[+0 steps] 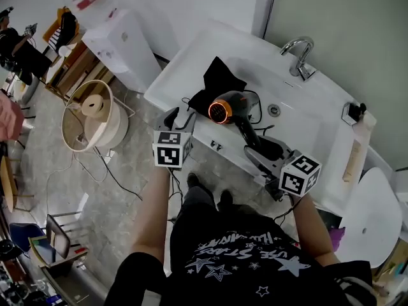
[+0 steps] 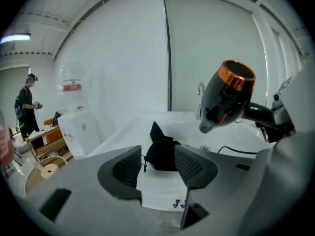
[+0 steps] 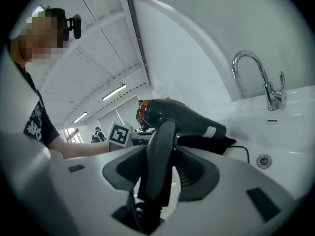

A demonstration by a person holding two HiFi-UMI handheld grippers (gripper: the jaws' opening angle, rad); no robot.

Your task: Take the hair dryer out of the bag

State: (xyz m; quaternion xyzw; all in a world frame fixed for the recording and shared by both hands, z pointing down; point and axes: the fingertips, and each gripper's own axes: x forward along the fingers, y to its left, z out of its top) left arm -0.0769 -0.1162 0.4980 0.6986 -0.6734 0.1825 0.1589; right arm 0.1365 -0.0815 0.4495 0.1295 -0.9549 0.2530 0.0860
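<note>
Over the white ceramic wash basin (image 1: 319, 116), the right claw (image 1: 256, 150) is clamped on the handle of the black hair dryer with copper-orange end ring (image 1: 224, 108), dryer clear of the bag and off the surface. Right gripper view confirms it: handle upright between both pads (image 3: 194, 173), barrel across the top. The soft black fabric bag (image 1: 220, 78) sits slumped on the basin rim, at 11 o'clock from the dryer in head view. Left claw (image 1: 178, 118) at 8 o'clock from the dryer, spread wide, nothing in it; the bag lies just beyond its tips (image 2: 160, 151). Chrome tap (image 1: 299, 56) at 2 o'clock.
</note>
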